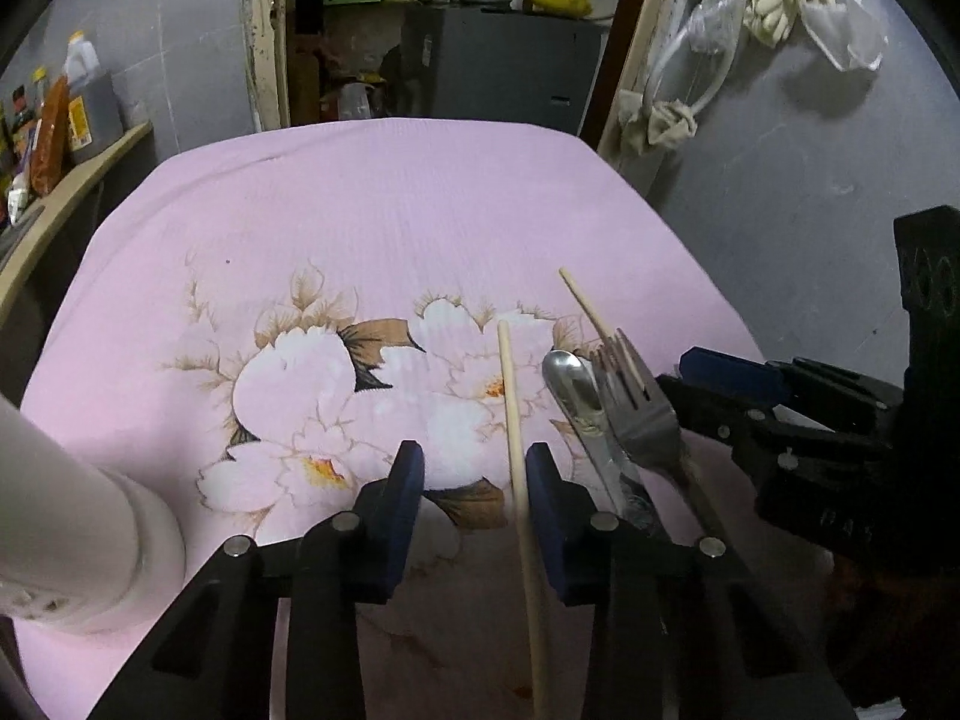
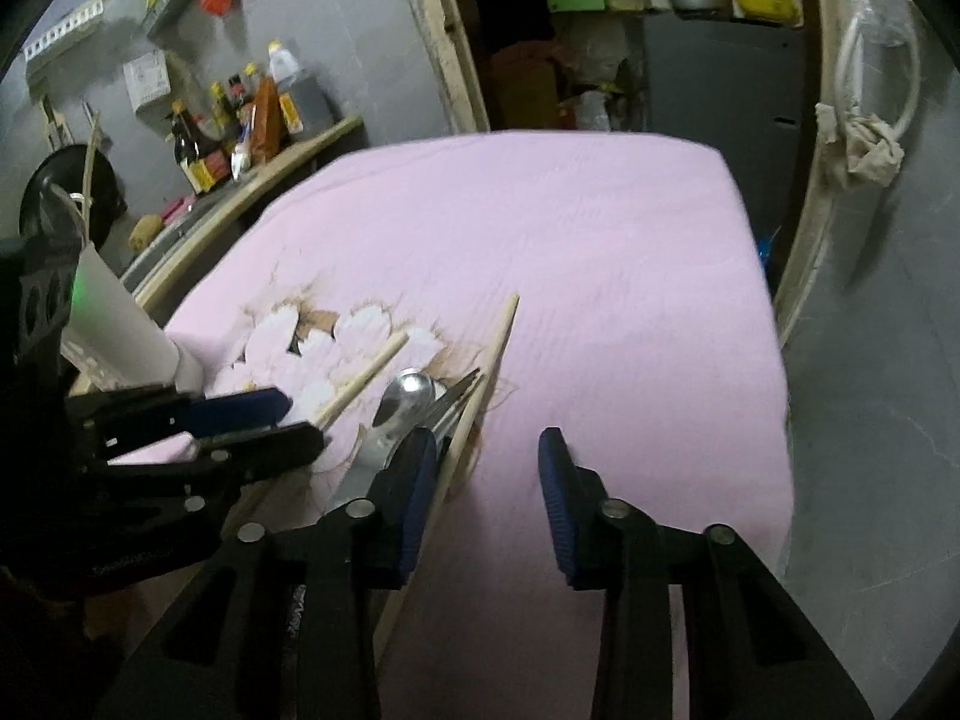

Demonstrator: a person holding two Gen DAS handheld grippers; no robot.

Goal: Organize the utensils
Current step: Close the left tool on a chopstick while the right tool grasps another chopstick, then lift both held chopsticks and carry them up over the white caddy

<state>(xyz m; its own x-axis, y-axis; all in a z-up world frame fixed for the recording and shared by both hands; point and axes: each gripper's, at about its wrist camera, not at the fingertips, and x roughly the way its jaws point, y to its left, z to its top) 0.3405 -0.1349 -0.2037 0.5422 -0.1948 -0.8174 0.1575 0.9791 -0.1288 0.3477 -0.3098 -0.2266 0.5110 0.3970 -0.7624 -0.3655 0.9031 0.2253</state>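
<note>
- Between the left gripper's (image 1: 474,474) parted blue pads lies one chopstick (image 1: 517,420), against the right pad, ungripped.
- Just right: spoon (image 1: 567,384), fork (image 1: 636,402), second chopstick (image 1: 585,303).
- Right gripper (image 2: 486,468) gapes over pink cloth (image 2: 600,270), utensils at its left pad.
- No legible writing.

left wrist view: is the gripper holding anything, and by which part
Nothing is held yet. A chopstick runs between the open jaws of the left gripper, beside one pad only.
</note>
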